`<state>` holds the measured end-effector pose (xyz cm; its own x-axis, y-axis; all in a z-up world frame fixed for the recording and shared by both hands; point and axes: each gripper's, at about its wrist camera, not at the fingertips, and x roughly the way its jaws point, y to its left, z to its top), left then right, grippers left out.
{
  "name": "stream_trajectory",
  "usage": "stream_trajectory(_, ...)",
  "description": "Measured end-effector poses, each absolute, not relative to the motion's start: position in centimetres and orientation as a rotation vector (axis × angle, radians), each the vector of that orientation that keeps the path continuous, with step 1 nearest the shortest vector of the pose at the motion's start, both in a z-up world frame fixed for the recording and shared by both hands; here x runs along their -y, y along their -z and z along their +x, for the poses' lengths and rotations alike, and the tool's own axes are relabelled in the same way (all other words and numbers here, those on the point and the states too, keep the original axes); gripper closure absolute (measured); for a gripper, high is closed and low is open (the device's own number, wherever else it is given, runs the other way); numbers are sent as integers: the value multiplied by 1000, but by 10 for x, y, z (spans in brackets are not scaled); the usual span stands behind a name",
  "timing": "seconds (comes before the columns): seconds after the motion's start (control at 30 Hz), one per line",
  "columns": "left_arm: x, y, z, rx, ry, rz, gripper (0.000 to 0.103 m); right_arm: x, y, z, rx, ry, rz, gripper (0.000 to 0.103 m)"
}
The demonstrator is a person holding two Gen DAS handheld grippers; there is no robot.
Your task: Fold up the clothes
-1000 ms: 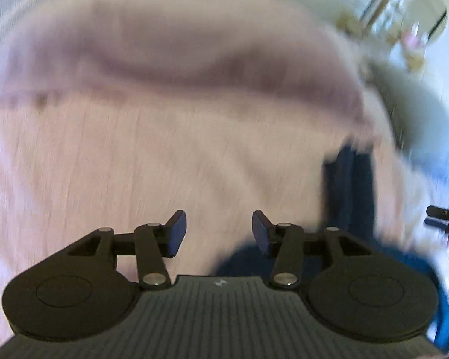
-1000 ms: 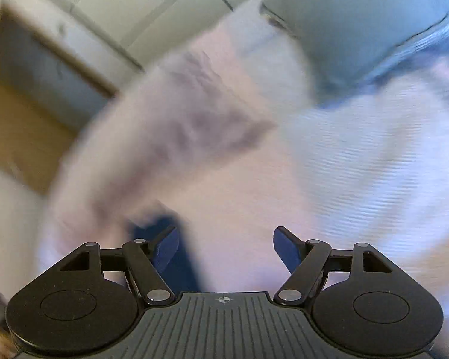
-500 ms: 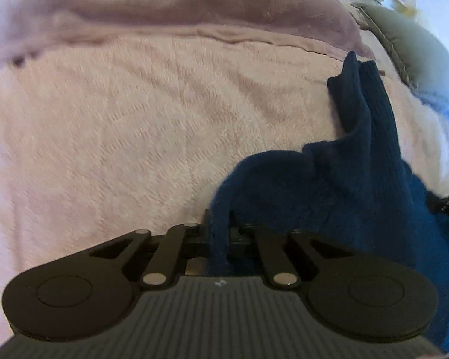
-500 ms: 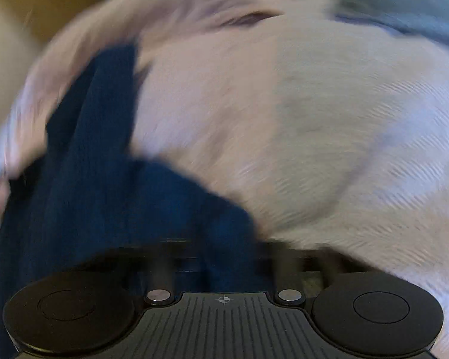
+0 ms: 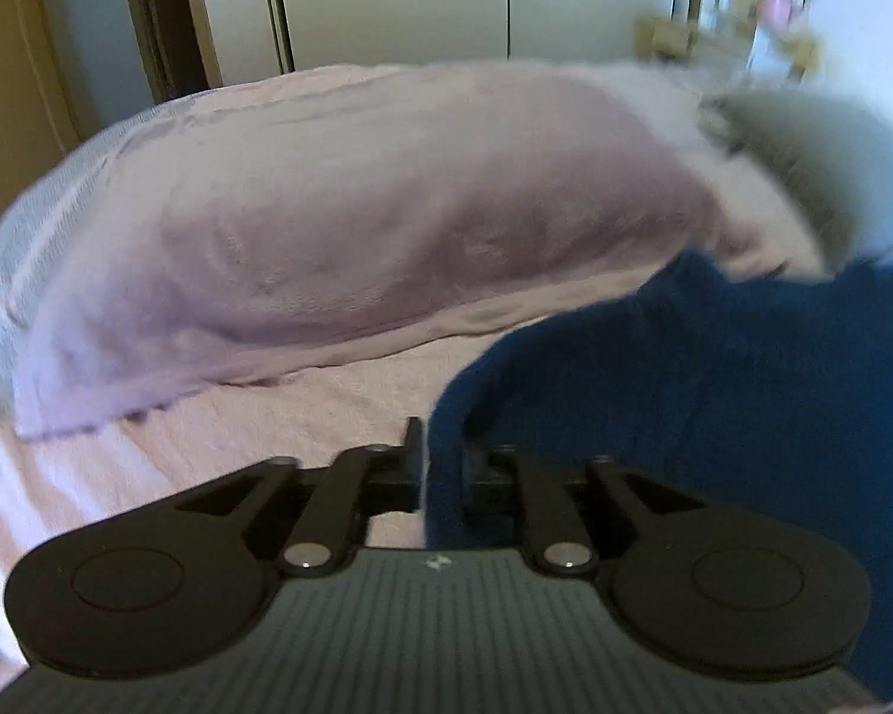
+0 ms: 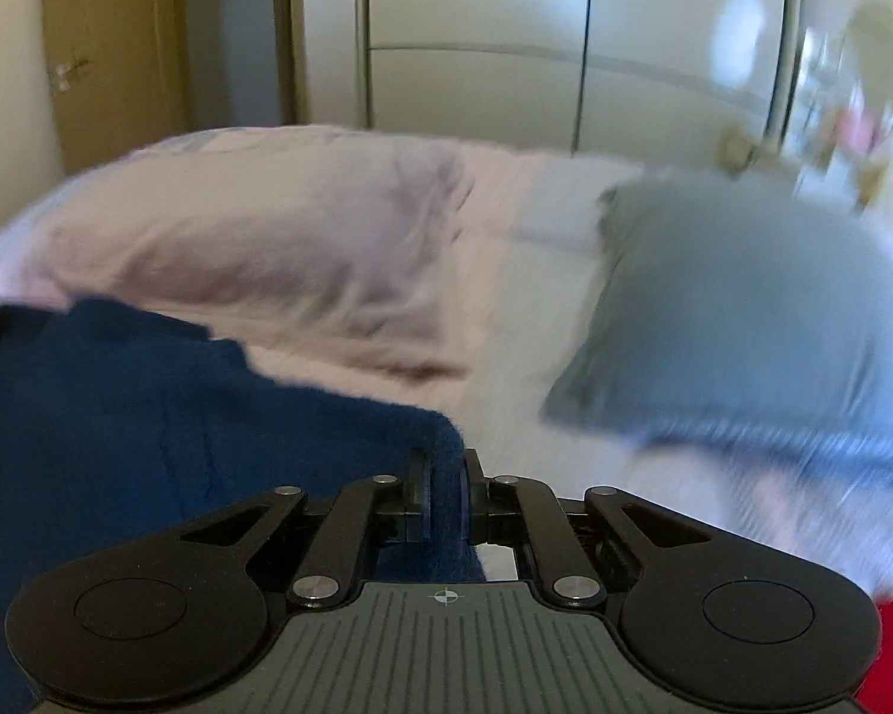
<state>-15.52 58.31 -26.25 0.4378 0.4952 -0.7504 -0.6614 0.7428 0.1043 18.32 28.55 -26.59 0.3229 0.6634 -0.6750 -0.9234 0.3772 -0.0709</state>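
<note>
The fold looks barely begun: the left gripper [image 5: 440, 470] and the right gripper [image 6: 445, 494] each pinch an edge of the dark blue knitted garment [image 5: 714, 381] between their fingers, holding it raised, unfolded, above the near part of the pink-covered bed [image 5: 268, 416].

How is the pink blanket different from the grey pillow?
The pink blanket looks fuzzy and lies folded flat on the left of the bed; the grey pillow looks smooth and sits plump on the right. The blanket is pale pink, the pillow blue-grey. Both are soft things resting on the bed.
</note>
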Motion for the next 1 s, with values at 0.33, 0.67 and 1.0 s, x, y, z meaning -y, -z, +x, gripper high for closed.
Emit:
stream_trajectory(0.33,-513,292,-288,-997,-755,-512,72,-170,295,134,-958,-909,-133,60)
stream_trajectory(0.67,-372,307,-415,-1065,-714,-878,69,-42,302,49,-1275,-687,12,59)
stream_trajectory(1.0,-368,272,-422,-978,-597,-644,94,-38,295,3,-1273,-669,-7,59)
